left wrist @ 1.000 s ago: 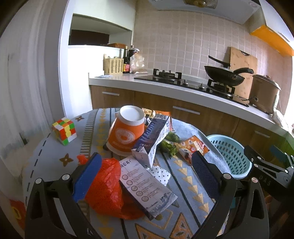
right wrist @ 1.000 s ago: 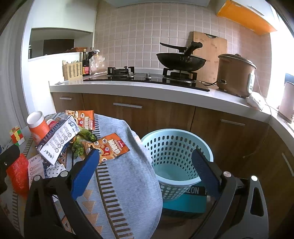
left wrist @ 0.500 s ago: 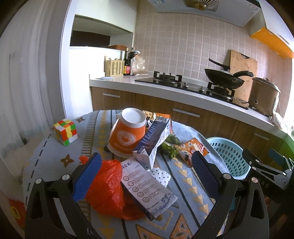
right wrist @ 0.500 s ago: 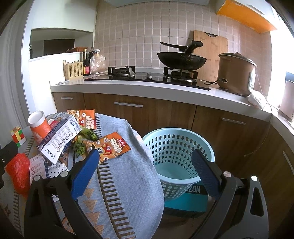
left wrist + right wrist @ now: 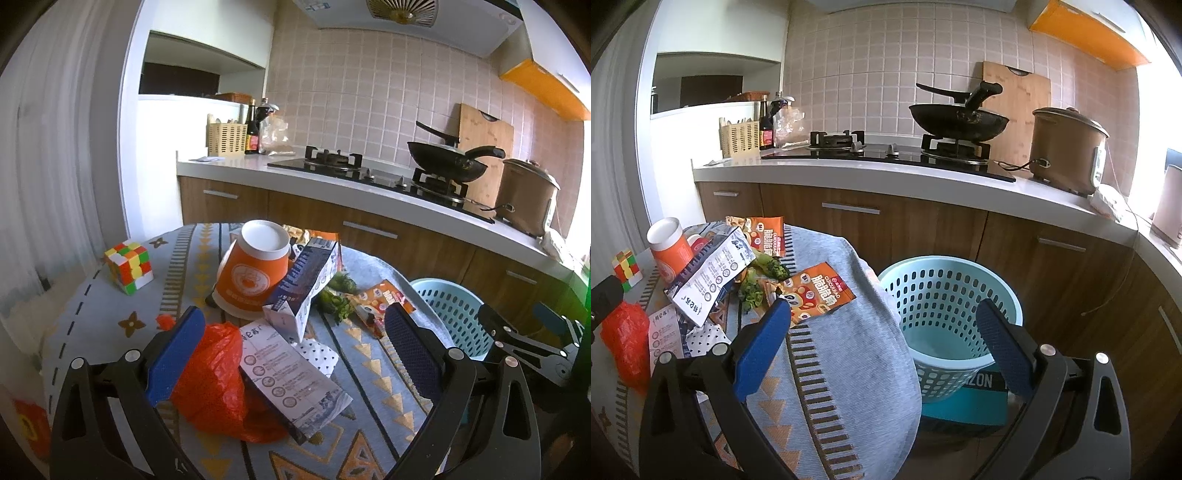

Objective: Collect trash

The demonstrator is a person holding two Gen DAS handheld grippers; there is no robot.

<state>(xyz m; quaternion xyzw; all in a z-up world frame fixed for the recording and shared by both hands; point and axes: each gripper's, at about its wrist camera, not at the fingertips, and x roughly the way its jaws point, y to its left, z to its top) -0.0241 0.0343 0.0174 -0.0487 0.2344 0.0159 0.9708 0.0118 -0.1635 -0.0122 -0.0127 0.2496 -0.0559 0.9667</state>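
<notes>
The left tongs (image 5: 291,354) hang spread wide and empty over the near edge of the round worktop (image 5: 177,258), their blue pads straddling a crumpled red plastic bag (image 5: 218,380) and a flattened printed carton (image 5: 291,373) that lies partly on top of it. That framing suggests the bag or the carton is the first pick, since both sit nearest and loose. The right tongs (image 5: 882,350) are likewise spread and hold nothing, aimed at the gap between the cloth's hanging edge and the light blue laundry-style basket (image 5: 960,280) on the floor just beside the worktop, probably to be ready for the drop.

The rest of the trash is heaped mid-worktop: an upturned orange paper cup (image 5: 255,273), a dark milk carton (image 5: 303,284) leaning against it, green vegetable scraps (image 5: 336,299), an orange snack packet (image 5: 384,302) nearer the basket, and a second packet (image 5: 768,232) behind the pile. A Rubik's cube (image 5: 129,266) stands apart to the left; likely not trash, so best left alone.

The carton overlapping the bag may drag along when either is pulled. The leaning milk carton could topple if nudged. The basket looks empty
</notes>
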